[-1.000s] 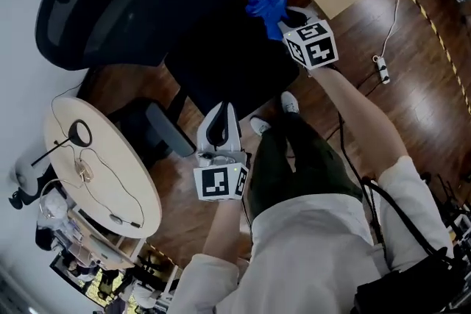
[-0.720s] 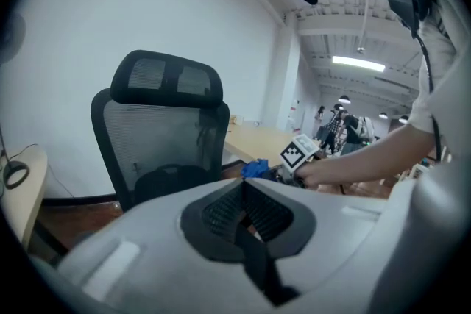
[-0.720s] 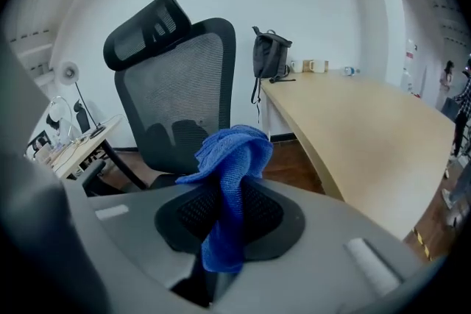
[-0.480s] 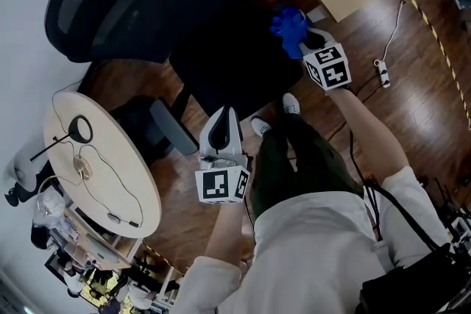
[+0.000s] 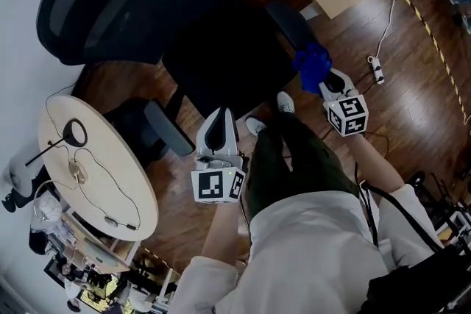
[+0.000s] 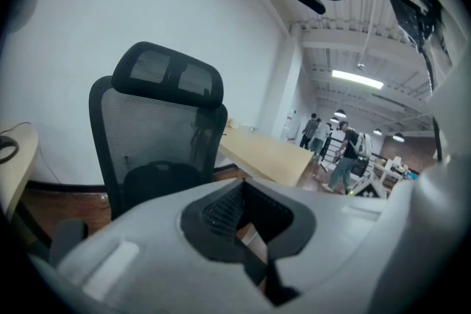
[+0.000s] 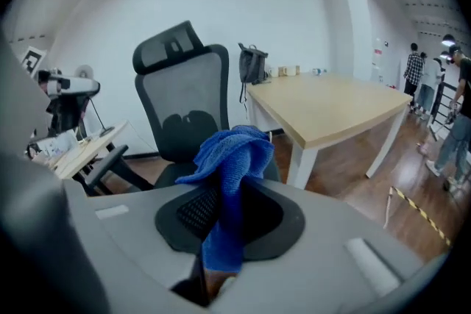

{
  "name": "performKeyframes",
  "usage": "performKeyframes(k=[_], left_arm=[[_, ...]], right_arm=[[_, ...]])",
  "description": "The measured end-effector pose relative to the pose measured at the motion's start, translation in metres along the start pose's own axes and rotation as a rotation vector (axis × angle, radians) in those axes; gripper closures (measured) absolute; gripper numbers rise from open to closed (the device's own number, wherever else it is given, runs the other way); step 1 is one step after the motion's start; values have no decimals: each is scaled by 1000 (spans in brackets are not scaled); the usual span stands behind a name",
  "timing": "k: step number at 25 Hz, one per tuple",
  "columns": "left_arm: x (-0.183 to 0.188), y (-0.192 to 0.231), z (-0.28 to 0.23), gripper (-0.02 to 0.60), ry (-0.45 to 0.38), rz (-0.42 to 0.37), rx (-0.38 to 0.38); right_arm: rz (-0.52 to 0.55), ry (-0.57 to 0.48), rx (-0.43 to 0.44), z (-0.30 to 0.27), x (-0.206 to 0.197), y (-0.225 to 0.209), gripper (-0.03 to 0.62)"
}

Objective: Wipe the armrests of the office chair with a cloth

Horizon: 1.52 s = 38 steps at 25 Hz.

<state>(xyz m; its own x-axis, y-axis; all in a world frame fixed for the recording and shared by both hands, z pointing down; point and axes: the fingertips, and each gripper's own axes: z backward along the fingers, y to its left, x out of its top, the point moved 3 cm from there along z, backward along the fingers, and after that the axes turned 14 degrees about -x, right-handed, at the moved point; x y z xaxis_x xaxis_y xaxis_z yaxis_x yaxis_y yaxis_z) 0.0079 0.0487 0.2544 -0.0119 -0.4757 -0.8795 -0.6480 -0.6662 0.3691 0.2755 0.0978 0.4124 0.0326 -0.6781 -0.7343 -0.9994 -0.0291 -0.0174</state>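
Blue microfibre cloth (image 5: 312,64) is clamped between the jaws of the right gripper (image 5: 322,79). In the right gripper view it is seen bunched in a crest above the jaws, with one strip running down between them. Cloth is held just off the near end of the dark padded armrest (image 5: 291,23) on the right-hand side of the black mesh-back office chair (image 5: 110,4). Contact with that armrest cannot be judged from the head view.

Left gripper (image 5: 219,112) is held low by the person's dark trousers (image 5: 294,158), beside the second armrest (image 5: 168,127) but apart from it. Its jaws are brought together with nothing between them.

Hidden or hard to read:
- Lower end of the cloth is lost in the throat of the right jaws.
- Nearer armrest is covered by the cloth and gripper body in the right gripper view.
- Chair back is cut off at the top edge of the head view.
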Motion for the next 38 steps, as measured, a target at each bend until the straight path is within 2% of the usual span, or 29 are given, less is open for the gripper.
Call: performKeyframes(k=[2, 5, 8, 12, 16, 21, 26, 31, 35, 38], left_arm=[[4, 7, 8, 591, -25, -5, 25], [10, 27, 28, 591, -78, -7, 106], [0, 46, 59, 591, -128, 38, 196], [-31, 84, 123, 591, -179, 101, 370], [-81, 117, 189, 591, -196, 150, 562], [-138, 119, 234, 591, -218, 204, 686], [-157, 121, 238, 591, -281, 273, 664], [-169, 121, 241, 591, -245, 267, 668], [-171, 123, 243, 591, -221, 271, 680], [-167, 126, 247, 590, -207, 230, 704]], right_arm=[[-3, -119, 65, 14, 38, 20, 526], [66, -285, 244, 38, 101, 79, 526], [164, -353, 432, 53, 133, 148, 525], [239, -357, 626, 32, 129, 242, 525], [302, -301, 769, -6, 86, 316, 525], [444, -171, 828, -76, -11, 381, 525], [501, -168, 873, -120, -39, 451, 525], [516, -114, 855, -148, -61, 478, 525], [575, 48, 830, -201, -102, 490, 525], [585, 212, 809, -241, -132, 497, 525]])
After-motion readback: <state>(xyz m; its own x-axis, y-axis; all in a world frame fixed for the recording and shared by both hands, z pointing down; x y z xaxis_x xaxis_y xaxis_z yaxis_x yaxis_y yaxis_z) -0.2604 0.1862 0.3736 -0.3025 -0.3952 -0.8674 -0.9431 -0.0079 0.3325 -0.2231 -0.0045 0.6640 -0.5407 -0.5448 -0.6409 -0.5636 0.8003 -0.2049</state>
